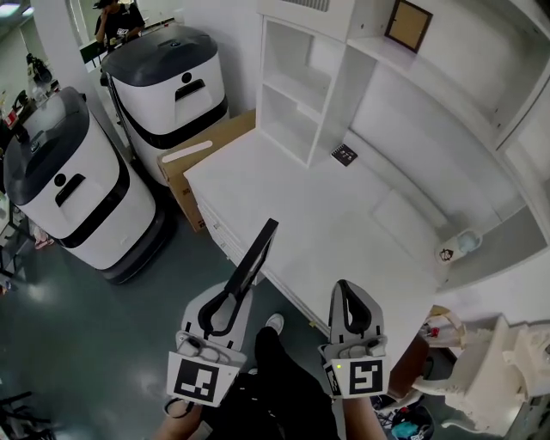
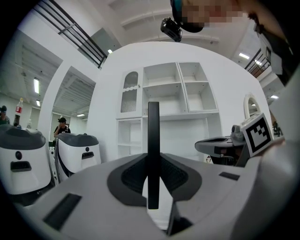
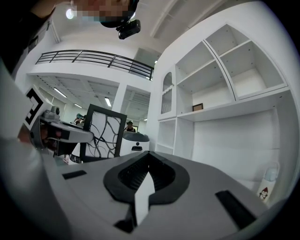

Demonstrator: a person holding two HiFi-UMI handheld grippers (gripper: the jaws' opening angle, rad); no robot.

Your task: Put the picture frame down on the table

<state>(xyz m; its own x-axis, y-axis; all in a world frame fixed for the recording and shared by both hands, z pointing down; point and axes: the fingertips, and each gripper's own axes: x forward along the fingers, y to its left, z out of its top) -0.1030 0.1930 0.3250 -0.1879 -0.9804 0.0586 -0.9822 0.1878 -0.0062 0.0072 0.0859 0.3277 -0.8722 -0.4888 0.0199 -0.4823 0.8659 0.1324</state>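
White table (image 1: 344,215) is filling most of the head view, running back to a white shelf unit (image 1: 292,94) against the wall. Two white-and-black machines (image 1: 69,189) are standing on the dark floor to the left, with a flat cardboard box (image 1: 206,150) leaning between them and the table.

You are holding the picture frame (image 1: 256,253) in your left gripper (image 1: 239,282), and its jaws are clamping the black frame from both sides. The frame is standing upright and rising well above the jaws. From the left gripper view it is showing only its thin black edge, dead centre between the two dark pads. From the right gripper view its face is showing: white, with black curving lines inside a black border. In the head view the frame is hanging in the air at the table's near edge, not resting on the top.

Your right gripper (image 1: 345,288) is staying beside it, jaws pressed together with nothing between them.

A small brown frame (image 1: 407,24) is sitting high on the shelf unit, and a little black square (image 1: 345,155) is lying on the table near the shelves.
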